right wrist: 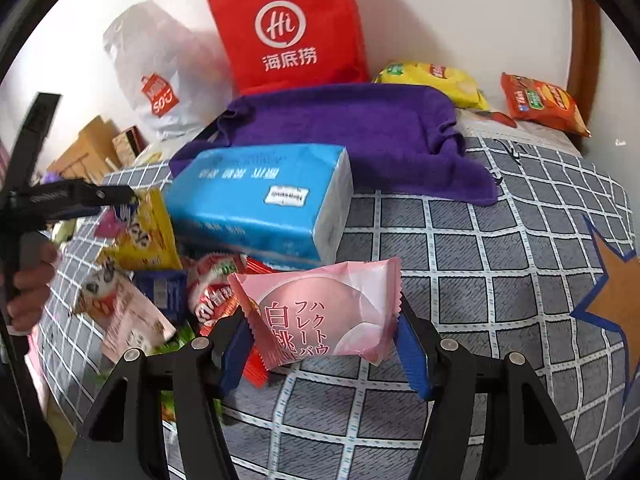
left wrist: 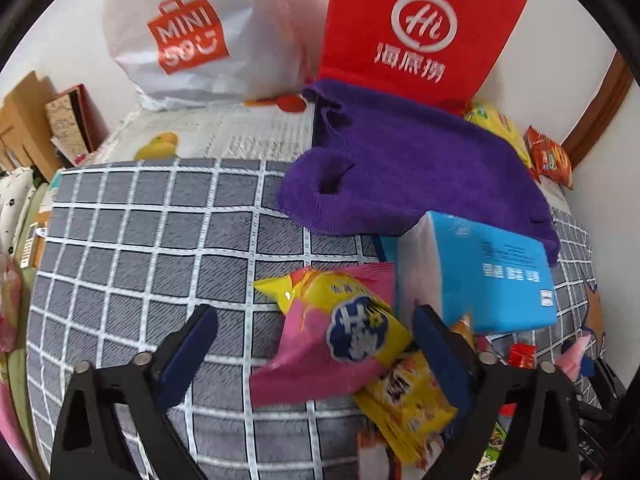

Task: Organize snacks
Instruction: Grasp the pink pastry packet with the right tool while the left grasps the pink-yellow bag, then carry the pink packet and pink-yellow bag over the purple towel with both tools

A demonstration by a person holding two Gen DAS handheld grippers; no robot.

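Observation:
A heap of snack packets lies on a grey checked cloth (left wrist: 140,248). My left gripper (left wrist: 316,344) is open, its fingers on either side of a yellow packet (left wrist: 360,320) lying on a pink packet (left wrist: 308,364). My right gripper (right wrist: 324,344) is closed on a pale pink peach cake packet (right wrist: 324,312), held just above the cloth (right wrist: 500,280). The left gripper (right wrist: 76,196) shows at the left of the right wrist view, over the yellow packet (right wrist: 148,236). More packets (right wrist: 132,312) lie beside it.
A blue tissue pack (left wrist: 488,268) (right wrist: 260,200) lies behind the heap. A purple towel (left wrist: 400,160) (right wrist: 352,132) lies further back, in front of a red bag (left wrist: 420,28) and a white bag (left wrist: 188,36). Yellow (right wrist: 436,80) and orange (right wrist: 540,100) chip bags are back right.

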